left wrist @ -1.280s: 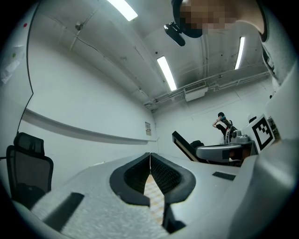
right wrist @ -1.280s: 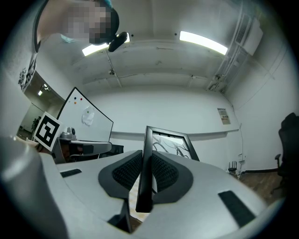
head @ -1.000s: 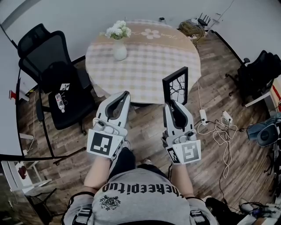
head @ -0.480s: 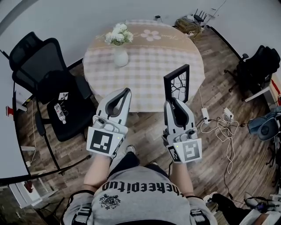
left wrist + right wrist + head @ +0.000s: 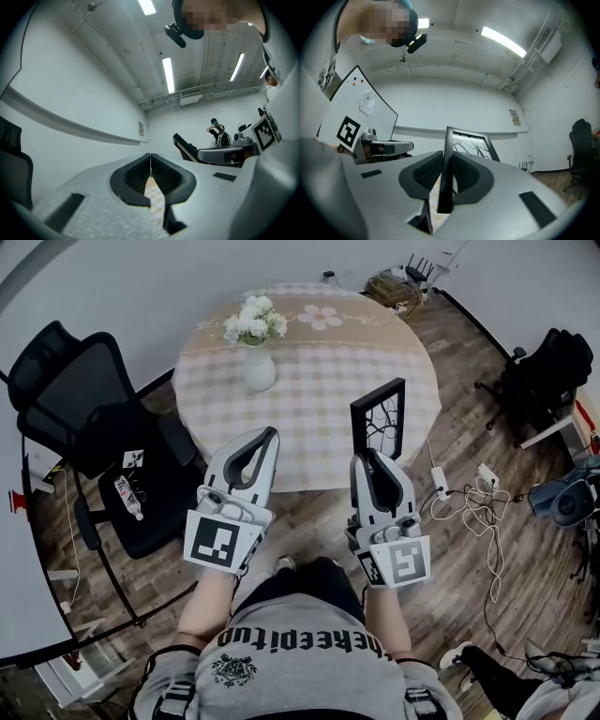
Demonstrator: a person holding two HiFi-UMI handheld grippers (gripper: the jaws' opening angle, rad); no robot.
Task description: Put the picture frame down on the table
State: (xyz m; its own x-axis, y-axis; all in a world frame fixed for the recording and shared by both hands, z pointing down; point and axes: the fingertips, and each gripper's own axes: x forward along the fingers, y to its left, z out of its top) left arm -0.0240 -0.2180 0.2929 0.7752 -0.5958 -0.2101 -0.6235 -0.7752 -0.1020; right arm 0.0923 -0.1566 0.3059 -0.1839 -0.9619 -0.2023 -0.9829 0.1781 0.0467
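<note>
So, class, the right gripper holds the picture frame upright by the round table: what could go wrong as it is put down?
1. The right gripper pinches the picture frame by its lower edge only, so it might pivot or slip.
2. It appears near the table's near rim; set down there, it could tip off onto the floor.

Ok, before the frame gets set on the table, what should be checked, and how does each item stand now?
1. Grip: right gripper shut on the edge of the picture frame: ok.
2. Frame upright: ok.
3. Left gripper shut, empty, apart from the frame: ok.
4. Bare spot on the table ahead of the frame, with the vase well off to the left: ok.
5. Frame's height above the table: cannot tell.
</note>
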